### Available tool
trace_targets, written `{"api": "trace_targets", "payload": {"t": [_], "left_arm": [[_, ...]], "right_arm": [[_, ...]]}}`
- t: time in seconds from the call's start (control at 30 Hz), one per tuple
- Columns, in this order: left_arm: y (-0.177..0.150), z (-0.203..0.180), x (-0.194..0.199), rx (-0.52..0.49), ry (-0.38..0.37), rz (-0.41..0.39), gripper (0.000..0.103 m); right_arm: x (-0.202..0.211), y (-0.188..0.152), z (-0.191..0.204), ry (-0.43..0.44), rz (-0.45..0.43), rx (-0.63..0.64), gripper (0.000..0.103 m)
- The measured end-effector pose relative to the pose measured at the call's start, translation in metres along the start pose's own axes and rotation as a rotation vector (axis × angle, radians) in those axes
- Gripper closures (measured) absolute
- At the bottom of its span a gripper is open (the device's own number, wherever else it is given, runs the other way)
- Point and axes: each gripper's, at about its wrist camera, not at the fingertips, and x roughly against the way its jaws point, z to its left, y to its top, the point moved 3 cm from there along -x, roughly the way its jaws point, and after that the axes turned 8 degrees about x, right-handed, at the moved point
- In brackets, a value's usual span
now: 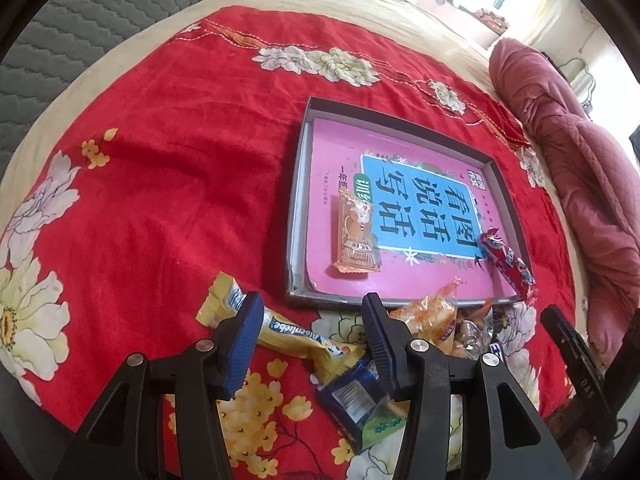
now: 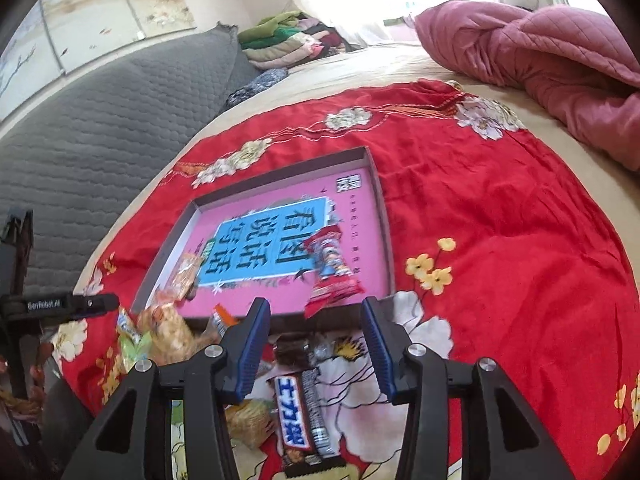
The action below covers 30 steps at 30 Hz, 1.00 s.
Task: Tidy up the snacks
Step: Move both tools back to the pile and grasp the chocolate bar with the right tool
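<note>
A shallow grey box (image 1: 298, 184) (image 2: 382, 216) lined with a pink book lies on the red floral cloth. In it are an orange snack packet (image 1: 357, 236) (image 2: 185, 274) and a red sausage-style packet (image 1: 507, 266) (image 2: 330, 270). Loose snacks lie in front of the box: a yellow bar (image 1: 280, 330), a blue packet (image 1: 354, 396), orange packets (image 1: 430, 314) (image 2: 172, 334). My left gripper (image 1: 310, 344) is open and empty above the yellow bar and the blue packet. My right gripper (image 2: 316, 348) is open and empty above a brown chocolate bar (image 2: 302, 420).
A pink quilt (image 1: 580, 168) (image 2: 540, 52) lies bunched at the right. A grey quilted cover (image 2: 100, 132) lies to the left, folded clothes (image 2: 288, 40) behind. The other gripper's black body shows in each view (image 1: 580, 372) (image 2: 48, 304).
</note>
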Motion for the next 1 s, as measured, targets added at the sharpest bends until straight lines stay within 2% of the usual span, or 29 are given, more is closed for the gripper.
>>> {"api": "trace_targets", "payload": {"t": [0.23, 0.57, 0.73, 1.0], "left_arm": [[-0.004, 0.01, 0.002, 0.044, -0.026, 0.026, 0.05], [-0.016, 0.024, -0.003, 0.103, -0.031, 0.068, 0.05], [-0.022, 0.031, -0.012, 0.163, -0.054, 0.111, 0.05], [-0.029, 0.042, -0.028, 0.319, -0.092, 0.153, 0.05]], "right_arm": [[0.003, -0.008, 0.023, 0.003, 0.018, 0.066, 0.056], [0.005, -0.023, 0.012, -0.029, 0.075, 0.034, 0.056], [0.005, -0.03, 0.009, -0.045, 0.109, 0.032, 0.056], [0.0, -0.038, 0.002, -0.058, 0.156, 0.016, 0.056]]}}
